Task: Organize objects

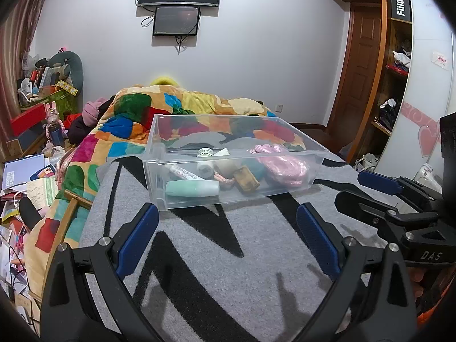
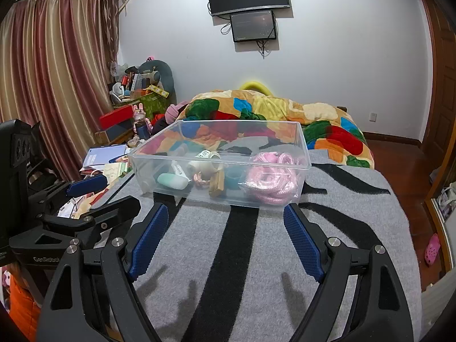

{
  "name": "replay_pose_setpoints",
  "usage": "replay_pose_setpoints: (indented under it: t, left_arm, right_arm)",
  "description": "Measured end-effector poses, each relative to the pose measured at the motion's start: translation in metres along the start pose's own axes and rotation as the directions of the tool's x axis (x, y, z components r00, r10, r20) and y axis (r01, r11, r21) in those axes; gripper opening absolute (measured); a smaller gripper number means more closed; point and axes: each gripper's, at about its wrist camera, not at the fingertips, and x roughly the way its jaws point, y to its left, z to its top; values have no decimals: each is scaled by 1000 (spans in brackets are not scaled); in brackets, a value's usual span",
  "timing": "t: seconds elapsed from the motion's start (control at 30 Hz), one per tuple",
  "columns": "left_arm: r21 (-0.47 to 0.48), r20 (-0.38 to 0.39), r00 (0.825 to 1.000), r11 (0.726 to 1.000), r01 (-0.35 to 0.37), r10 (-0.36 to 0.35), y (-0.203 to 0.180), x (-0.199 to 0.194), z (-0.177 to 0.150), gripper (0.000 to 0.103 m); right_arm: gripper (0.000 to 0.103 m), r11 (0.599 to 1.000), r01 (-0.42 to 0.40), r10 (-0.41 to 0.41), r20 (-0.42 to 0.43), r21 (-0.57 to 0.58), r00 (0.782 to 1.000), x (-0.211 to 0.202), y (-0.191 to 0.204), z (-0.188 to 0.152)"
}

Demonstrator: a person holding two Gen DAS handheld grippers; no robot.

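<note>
A clear plastic bin (image 1: 159,154) (image 2: 302,145) stands on the grey and black blanket (image 1: 228,256) (image 2: 356,228). Inside lie a mint tube (image 1: 192,188) (image 2: 172,181), a pink coiled rope (image 1: 282,165) (image 2: 270,179), a white bottle (image 1: 205,168) (image 2: 202,165), a brown block (image 1: 246,181) (image 2: 216,183) and other small items. My left gripper (image 1: 228,228) is open and empty, just in front of the bin. My right gripper (image 2: 225,233) is open and empty, also just in front of it. Each gripper shows at the side of the other's view.
A colourful quilt (image 1: 128,119) (image 2: 327,122) is heaped behind the bin. Papers and boxes clutter the floor on the left (image 1: 25,179) (image 2: 105,156). A wardrobe (image 1: 396,71) stands on the right. The bed's right edge drops to a wooden floor (image 2: 413,176).
</note>
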Motion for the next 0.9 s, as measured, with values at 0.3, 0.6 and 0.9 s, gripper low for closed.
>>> replay_pose_setpoints:
  t: [0.3,0.6,0.9]
  left_arm:
    - [-3,3,1000,1000,3,-3,0,-2,1,99]
    - [-2,8,1000,1000,14,-14,-1,-3,1,99]
    - [6,19,1000,1000,17,-17,-4,-6,1,99]
  right_arm:
    - [81,1000,-2,2,1,6,1000,-1,0,0]
    - [81,1000,-1,1,1,6,1000,-1,1,0]
    - [82,1000,-1,1,1,7,1000,-1,0,-1]
